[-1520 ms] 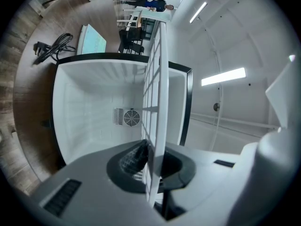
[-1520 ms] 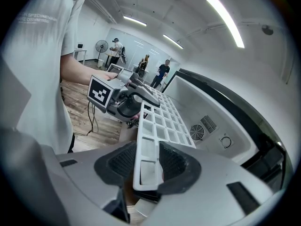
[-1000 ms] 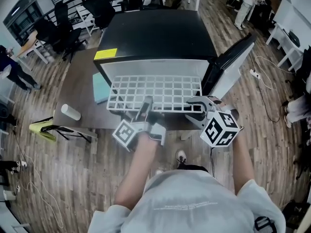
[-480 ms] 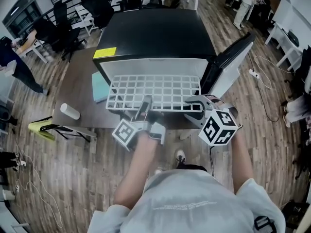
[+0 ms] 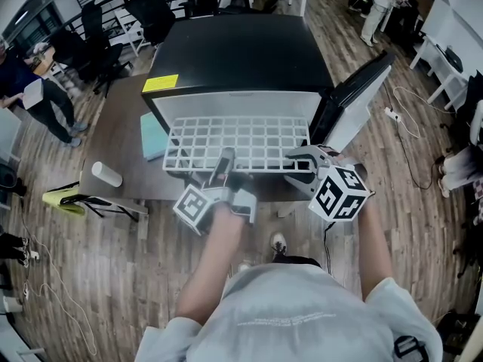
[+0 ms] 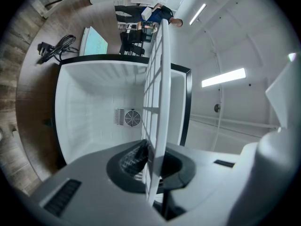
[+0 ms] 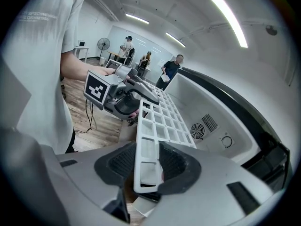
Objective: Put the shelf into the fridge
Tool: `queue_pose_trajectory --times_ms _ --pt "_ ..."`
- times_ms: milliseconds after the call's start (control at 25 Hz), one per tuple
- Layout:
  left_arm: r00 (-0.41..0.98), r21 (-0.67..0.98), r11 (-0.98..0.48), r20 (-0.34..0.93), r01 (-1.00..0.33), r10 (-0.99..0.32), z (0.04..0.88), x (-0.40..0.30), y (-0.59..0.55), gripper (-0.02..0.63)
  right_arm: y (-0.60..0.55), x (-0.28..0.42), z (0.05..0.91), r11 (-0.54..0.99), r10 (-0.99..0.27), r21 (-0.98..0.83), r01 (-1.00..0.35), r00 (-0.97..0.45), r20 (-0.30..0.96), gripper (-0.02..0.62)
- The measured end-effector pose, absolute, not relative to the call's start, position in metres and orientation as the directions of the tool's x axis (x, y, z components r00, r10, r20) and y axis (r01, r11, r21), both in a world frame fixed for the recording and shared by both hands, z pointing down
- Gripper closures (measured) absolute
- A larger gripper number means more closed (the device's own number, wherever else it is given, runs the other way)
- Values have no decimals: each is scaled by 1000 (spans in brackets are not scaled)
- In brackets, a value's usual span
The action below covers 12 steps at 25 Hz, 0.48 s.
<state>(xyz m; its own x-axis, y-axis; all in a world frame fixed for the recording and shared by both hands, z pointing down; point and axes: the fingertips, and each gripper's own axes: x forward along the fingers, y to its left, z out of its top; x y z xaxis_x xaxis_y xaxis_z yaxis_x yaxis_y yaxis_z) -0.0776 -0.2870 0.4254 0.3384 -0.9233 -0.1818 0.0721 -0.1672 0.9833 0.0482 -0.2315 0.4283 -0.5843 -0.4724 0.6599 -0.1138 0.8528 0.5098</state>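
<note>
Insertion: my left gripper and, apparently, right gripper clamp the shelf at the fridge mouth; next, slide it level inward.

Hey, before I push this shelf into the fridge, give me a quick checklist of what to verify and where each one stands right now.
1. Left gripper fingers clamped on the shelf near edge: ok.
2. Right gripper fingers clamped on the shelf's near right corner: ok.
3. Fridge door swung open, clear of the shelf: ok.
4. Fridge cavity bare back to the fan vent: ok.
5. Shelf lined up to slide in straight: cannot tell.
</note>
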Motion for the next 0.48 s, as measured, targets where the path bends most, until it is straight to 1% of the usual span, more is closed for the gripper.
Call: queue_pose_trajectory --times_ms 280,480 --pt "346 983 -173 -184 63 -920 425 -75 -289 568 -236 52 428 850 -480 511 -129 -588 651 434" --pt "424 974 -214 -165 -70 -890 428 -71 -293 568 -242 55 437 832 -507 544 -107 -544 668 433"
